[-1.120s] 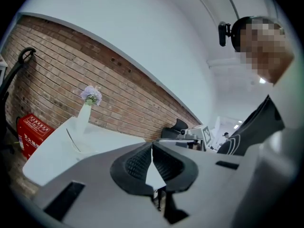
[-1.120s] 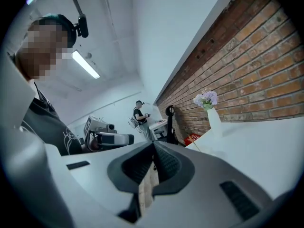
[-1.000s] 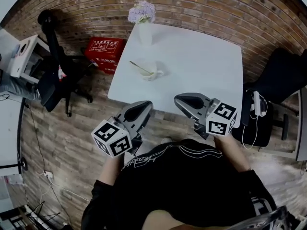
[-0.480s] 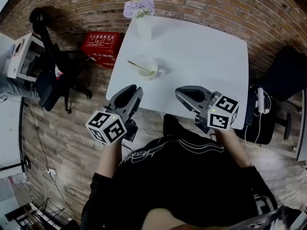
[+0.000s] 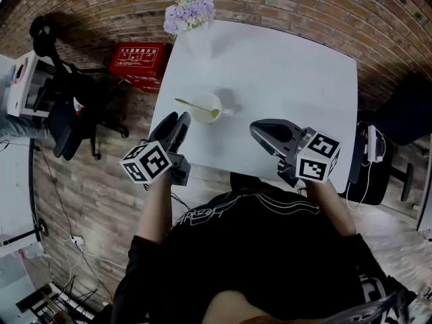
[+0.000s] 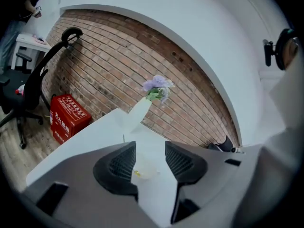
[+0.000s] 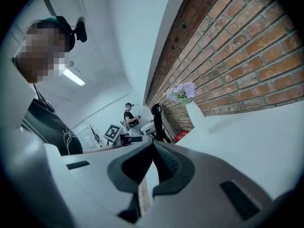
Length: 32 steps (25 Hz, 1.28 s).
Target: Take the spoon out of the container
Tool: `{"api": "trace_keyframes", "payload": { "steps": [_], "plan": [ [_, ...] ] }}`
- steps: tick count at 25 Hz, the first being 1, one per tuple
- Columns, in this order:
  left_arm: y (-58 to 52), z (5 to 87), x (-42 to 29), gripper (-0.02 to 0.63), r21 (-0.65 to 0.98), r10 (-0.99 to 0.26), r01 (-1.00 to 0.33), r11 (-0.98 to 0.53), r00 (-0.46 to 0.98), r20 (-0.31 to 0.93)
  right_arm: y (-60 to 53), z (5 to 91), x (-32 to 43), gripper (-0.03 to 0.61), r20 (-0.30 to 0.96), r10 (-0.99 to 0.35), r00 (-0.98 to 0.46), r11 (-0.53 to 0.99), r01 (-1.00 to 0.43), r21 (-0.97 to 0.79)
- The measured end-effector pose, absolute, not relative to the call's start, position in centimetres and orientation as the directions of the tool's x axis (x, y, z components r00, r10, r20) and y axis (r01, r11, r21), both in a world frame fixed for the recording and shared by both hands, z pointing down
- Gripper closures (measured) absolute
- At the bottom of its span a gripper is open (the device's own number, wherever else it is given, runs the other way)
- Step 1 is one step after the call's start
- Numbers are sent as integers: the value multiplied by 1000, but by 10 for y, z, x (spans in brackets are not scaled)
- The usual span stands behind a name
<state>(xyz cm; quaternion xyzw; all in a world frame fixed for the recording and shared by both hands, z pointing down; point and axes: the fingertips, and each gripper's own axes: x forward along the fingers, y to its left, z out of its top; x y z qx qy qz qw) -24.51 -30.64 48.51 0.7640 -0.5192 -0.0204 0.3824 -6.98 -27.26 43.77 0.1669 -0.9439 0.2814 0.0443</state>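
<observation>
Left gripper (image 5: 174, 123) opening, empty, near cup (image 5: 203, 98); straddle spoon (image 5: 189, 104) handle overhanging cup's left rim; right gripper (image 5: 256, 129) clenched, empty.

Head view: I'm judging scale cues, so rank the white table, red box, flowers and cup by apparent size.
1. white table, by far largest.
2. red box and flowers look about alike; the box lies lower, on the floor, so unranked.
3. cup, smallest.
</observation>
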Motion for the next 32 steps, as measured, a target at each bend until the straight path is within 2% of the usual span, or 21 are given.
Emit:
{"api": "trace_keyframes", "payload": {
  "steps": [9,12,15,20,22,32],
  "plan": [
    [-350,534,-264,439,594,-815,-802,-52,378,439,-295,453,-62,583,219,-290,-932,759,-363,-541],
    [-358,545,-267,466,602,-815,-798,-33,370,445,-297,457,-61,583,226,-290,-930,755,-367,-543],
    [-362,549,-265,491,609,-816,-793,-33,373,441,-299,461,-57,583,236,-296,-926,750,-378,-543],
    [-363,550,-265,583,586,-826,-810,-35,353,439,-299,463,-54,583,244,-303,-921,741,-389,-548],
    [-363,548,-263,600,577,-831,-815,-43,350,432,-299,464,-54,582,246,-303,-921,740,-390,-549],
    [-361,534,-252,607,556,-848,-825,-101,364,386,-291,466,-59,583,247,-298,-922,737,-386,-554]
  ]
}}
